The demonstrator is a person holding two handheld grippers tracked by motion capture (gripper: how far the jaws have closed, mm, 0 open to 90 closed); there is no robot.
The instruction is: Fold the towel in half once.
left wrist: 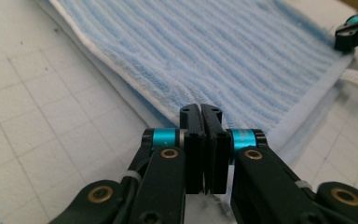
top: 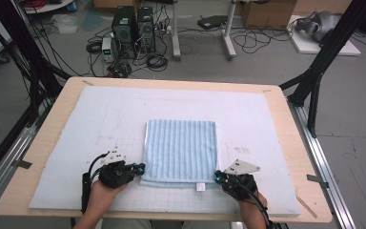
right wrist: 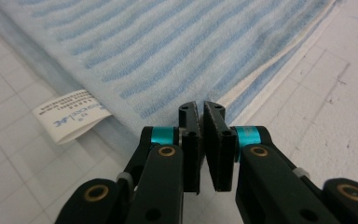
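A folded towel [top: 181, 148] with light blue and white stripes lies flat in the middle of the white gridded mat [top: 100, 119]. My left gripper [top: 142, 166] is at its near left corner. In the left gripper view, the jaws of the left gripper [left wrist: 201, 108] are pressed together on the corner of the towel [left wrist: 214, 46]. My right gripper [top: 216, 175] is at the near right corner. In the right gripper view, the right gripper [right wrist: 201, 105] pinches that corner of the towel [right wrist: 158, 46]. A white label [right wrist: 72, 116] sticks out from the near hem.
The mat covers most of a wooden table [top: 52, 119]. Black frame posts [top: 319, 76] stand at the table's far corners. Computer towers [top: 133, 31] and cables sit on the floor behind. The right gripper [left wrist: 356, 32] is seen far off in the left gripper view.
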